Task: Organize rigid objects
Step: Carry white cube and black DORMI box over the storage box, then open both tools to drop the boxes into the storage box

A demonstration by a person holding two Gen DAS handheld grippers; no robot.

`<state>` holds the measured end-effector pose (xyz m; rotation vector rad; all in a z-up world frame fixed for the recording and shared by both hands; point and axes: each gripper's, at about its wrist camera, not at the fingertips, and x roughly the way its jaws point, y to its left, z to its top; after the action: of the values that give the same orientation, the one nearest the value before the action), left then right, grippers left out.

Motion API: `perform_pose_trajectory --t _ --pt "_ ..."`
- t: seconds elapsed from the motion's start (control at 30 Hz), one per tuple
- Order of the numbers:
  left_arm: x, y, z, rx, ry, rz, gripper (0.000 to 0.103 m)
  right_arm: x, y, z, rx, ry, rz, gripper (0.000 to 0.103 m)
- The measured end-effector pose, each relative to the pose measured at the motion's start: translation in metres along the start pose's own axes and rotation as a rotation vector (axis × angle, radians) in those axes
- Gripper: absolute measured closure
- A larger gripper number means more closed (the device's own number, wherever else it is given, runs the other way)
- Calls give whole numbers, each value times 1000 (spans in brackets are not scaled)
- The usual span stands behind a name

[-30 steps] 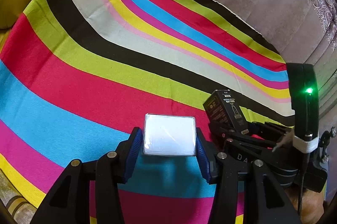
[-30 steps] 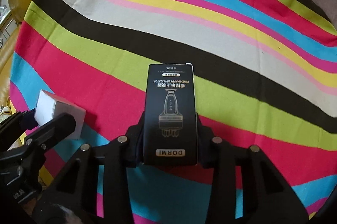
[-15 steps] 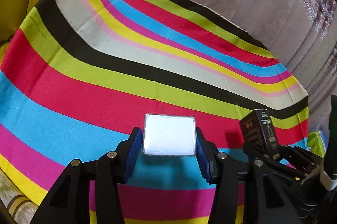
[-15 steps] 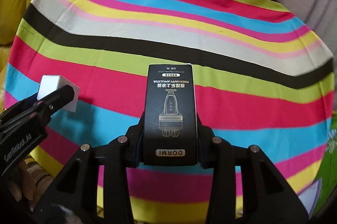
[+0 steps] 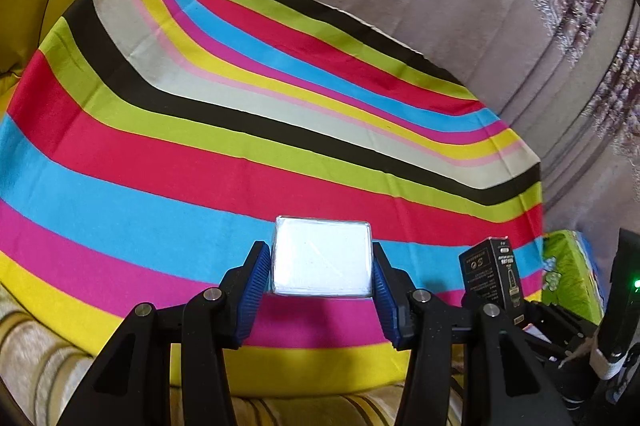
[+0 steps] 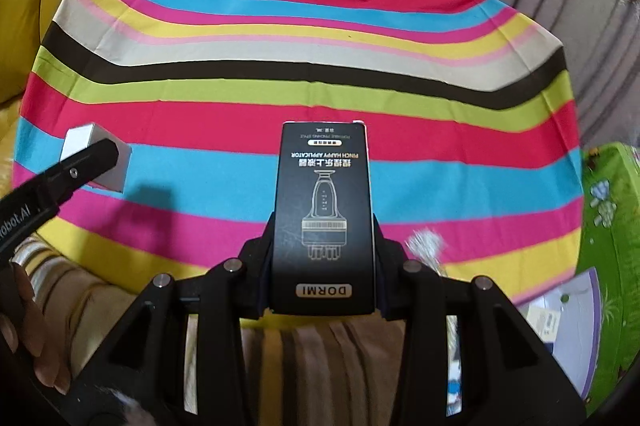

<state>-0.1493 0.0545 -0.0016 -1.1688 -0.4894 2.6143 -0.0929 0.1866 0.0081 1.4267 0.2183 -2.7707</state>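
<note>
Two boxes are up in the air at once, and neither has been put down. Over on the left, the left claw (image 5: 322, 288) is clamped on a white box (image 5: 321, 257), its blue pads (image 5: 251, 290) pressed against both short sides, and the box is carried above the blue and magenta bands of the striped cloth (image 5: 200, 153) that covers the surface. The same white box is caught from the side in the right wrist view, at the tip of the neighbouring claw and clear of the cloth. Moving rightward, the right claw (image 6: 323, 266) is clenched on a tall black box (image 6: 324, 218) printed with a gold drawing and the word DORMI, gripped low on its long sides so that most of the box stands out past the fingers. It too is held above the cloth, near the front edge. No other loose object is seen on the stripes, and no tray or bin is made out. At the far right, a green printed mat (image 6: 608, 226) and some paper are glimpsed off the cloth's edge. So the pick-up stage is judged done for both boxes, while placement is left: a spot must be chosen, each box lowered and released. How much else is to be sorted cannot be told.
</note>
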Motion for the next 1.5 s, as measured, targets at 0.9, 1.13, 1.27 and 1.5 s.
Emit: perform_pose_trajectory --t 0.9,1.13,1.27,1.5 --pt "-39 -174 -120 318 230 -363 53 -91 -149 -127 285 31 -211 60" --pt "-32 -198 -143 355 314 -425 53 -99 -172 -167 343 74 -252 60" --pt "-21 -206 -148 351 360 -436 53 -102 -182 -178 369 85 -262 60" --pt "-9 -215 -154 344 404 -445 52 -106 -192 -182 401 81 -272 60"
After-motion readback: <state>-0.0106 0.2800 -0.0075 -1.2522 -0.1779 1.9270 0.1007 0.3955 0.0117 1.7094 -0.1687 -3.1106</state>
